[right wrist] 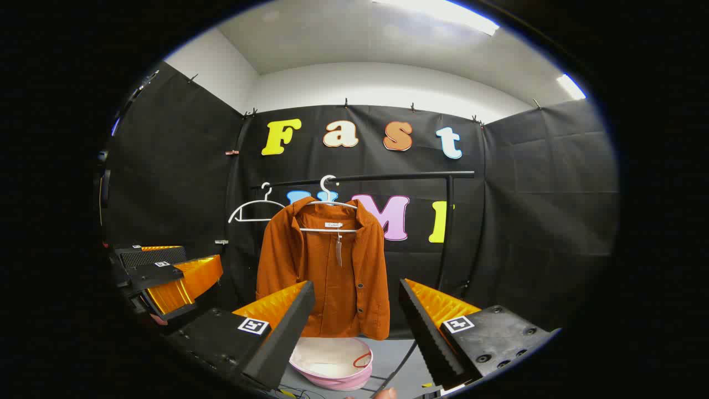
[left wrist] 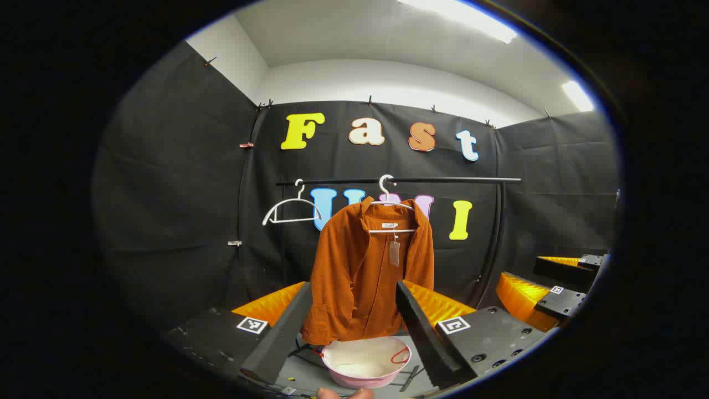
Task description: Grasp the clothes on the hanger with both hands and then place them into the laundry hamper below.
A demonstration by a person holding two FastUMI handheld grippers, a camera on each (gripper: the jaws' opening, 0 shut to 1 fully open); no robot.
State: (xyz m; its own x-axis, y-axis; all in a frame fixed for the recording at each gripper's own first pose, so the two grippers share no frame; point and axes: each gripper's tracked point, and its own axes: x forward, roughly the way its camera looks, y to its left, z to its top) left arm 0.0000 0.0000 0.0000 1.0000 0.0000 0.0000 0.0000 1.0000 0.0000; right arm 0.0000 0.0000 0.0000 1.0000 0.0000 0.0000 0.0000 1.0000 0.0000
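The left gripper (left wrist: 352, 327) and right gripper (right wrist: 354, 327) both stand wide and empty, well short of the orange shirt (left wrist: 368, 271). It hangs lengthwise straight ahead on a white hanger (left wrist: 388, 208) from the black rail (left wrist: 443, 180), directly above the pink hamper (left wrist: 365, 363) on the grey floor (right wrist: 396, 352). Neither gripper looks nearer.

I could read nothing. The neck label of the orange shirt (left wrist: 372, 271) and the paper tag (left wrist: 394, 253) hanging below its collar were too small to make out; square black-and-white markers (right wrist: 253, 325) sat on the gripper fingers, bearing no text.
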